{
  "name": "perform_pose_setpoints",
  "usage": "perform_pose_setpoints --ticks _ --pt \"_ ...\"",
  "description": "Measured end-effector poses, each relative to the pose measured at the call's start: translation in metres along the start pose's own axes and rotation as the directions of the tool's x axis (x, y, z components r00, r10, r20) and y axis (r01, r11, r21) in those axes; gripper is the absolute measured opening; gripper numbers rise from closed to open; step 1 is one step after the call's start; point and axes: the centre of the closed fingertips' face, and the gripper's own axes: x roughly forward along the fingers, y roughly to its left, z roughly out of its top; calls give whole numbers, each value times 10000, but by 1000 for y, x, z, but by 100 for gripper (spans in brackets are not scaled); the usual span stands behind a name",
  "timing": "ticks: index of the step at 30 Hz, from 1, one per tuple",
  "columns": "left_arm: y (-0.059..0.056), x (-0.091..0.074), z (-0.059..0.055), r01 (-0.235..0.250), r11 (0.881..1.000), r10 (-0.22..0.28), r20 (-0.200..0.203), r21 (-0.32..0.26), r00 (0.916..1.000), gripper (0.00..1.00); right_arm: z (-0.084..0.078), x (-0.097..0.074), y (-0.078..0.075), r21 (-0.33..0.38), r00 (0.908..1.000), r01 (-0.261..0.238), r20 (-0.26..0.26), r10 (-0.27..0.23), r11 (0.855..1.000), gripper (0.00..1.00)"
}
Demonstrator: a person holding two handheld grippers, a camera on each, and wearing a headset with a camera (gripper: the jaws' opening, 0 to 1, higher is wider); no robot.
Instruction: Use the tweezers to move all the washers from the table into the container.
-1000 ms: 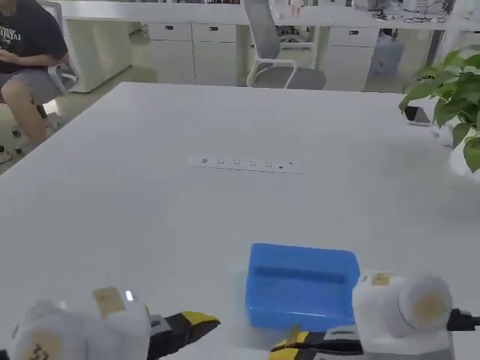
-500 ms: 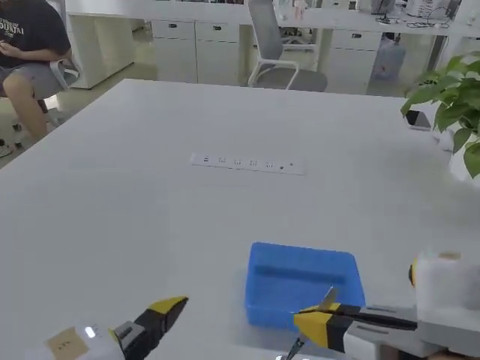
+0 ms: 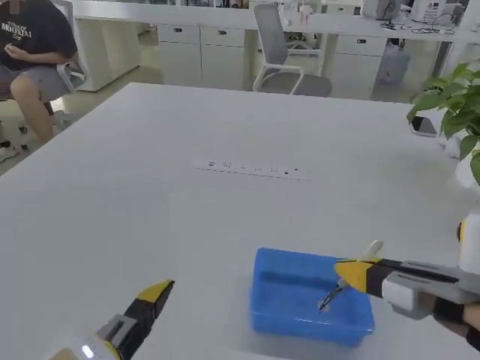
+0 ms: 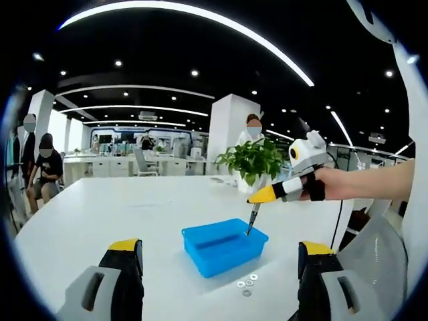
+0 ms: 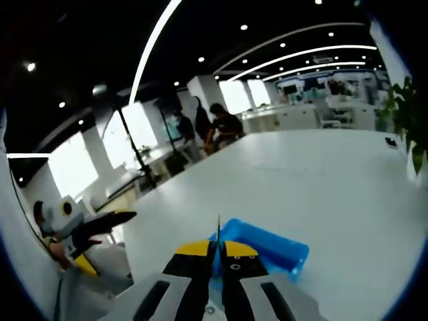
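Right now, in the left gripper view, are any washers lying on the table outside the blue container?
Yes, a few small washers lie on the white table close beside the blue container.

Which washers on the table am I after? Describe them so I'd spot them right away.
On the large white table sits a blue rectangular container. Just off its near corner in the left gripper view, on the bare tabletop, lies a small cluster of washers: tiny flat silvery rings with holes, outside the container rather than in it.
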Motion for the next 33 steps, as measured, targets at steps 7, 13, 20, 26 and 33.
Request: perform_pose_setpoints --ticks 7,13,20,26,33 --pt "-2 1 -2 149 9997 -149 -16 212 9999 99 -2 6 -31 187 9969 772 -171 -769 9968 2" --pt "-12 -2 23 733 9970 -690 1451 -246 9870 99 -18 17 -49 -389 9890 1165 -877 -1195 9924 2" --pt "-7 -1 19 399 9983 -345 1211 -417 9920 99 -33 28 -57 -1186 9820 1171 -1341 -1328 9860 2" --pt "-11 1 14 457 9990 -454 947 -9 9945 99 -40 33 -62 -1512 9778 1072 -1627 -1317 9827 2" --pt "-9 0 13 310 9995 -306 864 -41 9958 97 -47 33 -64 -1799 9750 1024 -1770 -1346 9783 2"
